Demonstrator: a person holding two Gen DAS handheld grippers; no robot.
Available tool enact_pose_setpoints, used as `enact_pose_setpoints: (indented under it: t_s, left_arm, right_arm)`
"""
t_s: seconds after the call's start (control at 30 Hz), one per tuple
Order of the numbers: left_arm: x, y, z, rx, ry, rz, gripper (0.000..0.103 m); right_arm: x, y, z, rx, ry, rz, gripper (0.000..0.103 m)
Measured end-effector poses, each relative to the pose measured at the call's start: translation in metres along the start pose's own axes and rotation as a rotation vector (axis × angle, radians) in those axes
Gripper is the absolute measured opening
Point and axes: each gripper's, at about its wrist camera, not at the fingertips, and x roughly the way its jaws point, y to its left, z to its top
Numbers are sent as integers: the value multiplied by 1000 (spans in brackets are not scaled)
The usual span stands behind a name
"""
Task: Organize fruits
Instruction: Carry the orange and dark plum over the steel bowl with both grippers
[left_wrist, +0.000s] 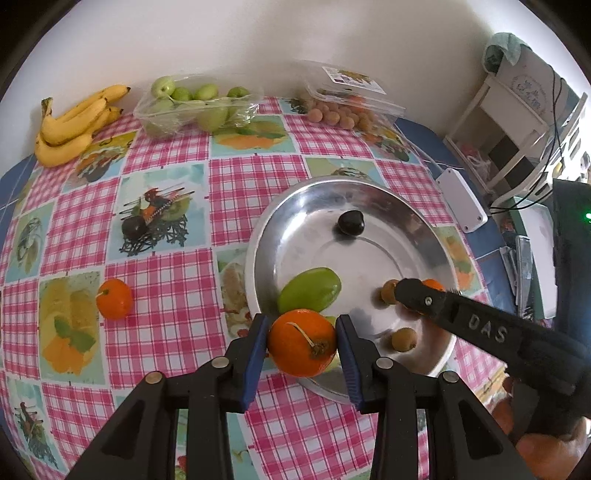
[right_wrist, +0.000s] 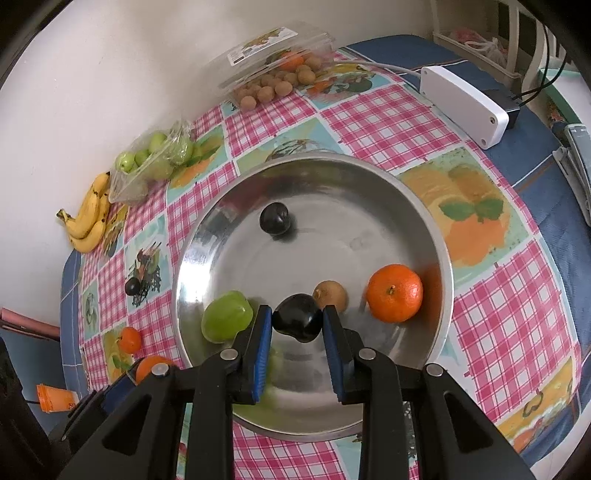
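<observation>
My left gripper (left_wrist: 301, 326) is shut on a mandarin (left_wrist: 301, 343), held over the near rim of a steel bowl (left_wrist: 388, 229). My right gripper (right_wrist: 297, 319) is shut on a dark plum (right_wrist: 297, 324) above the bowl's floor (right_wrist: 369, 221). Inside the bowl lie another dark plum (right_wrist: 274, 218), a green fruit (right_wrist: 227, 320), a brown longan (right_wrist: 330, 294) and a mandarin (right_wrist: 394, 292). A second longan (left_wrist: 404, 339) shows in the left wrist view. One loose mandarin (left_wrist: 114, 299) rests on the checked cloth left of the bowl.
Along the wall stand bananas (left_wrist: 74, 125), a clear tray of green fruits (left_wrist: 195, 107) and an open box of longans (left_wrist: 343, 107). A dark plum (right_wrist: 132, 286) sits on the cloth left of the bowl. A white power strip (right_wrist: 463, 107) lies at the table's right.
</observation>
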Motion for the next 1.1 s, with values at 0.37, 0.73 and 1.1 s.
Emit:
enact_pose_setpoints:
  t_s: [0.37, 0.73, 1.1]
  left_arm:
    - [18, 10, 12, -11, -27, 30, 40]
    - [22, 10, 11, -20, -16, 31, 41]
    - [12, 14, 14, -42, -25, 27, 50]
  right_arm:
    - [18, 13, -4, -43, 42, -1, 29]
    - [22, 13, -5, -40, 55, -10, 29]
    - [10, 12, -3, -25, 21, 0, 31]
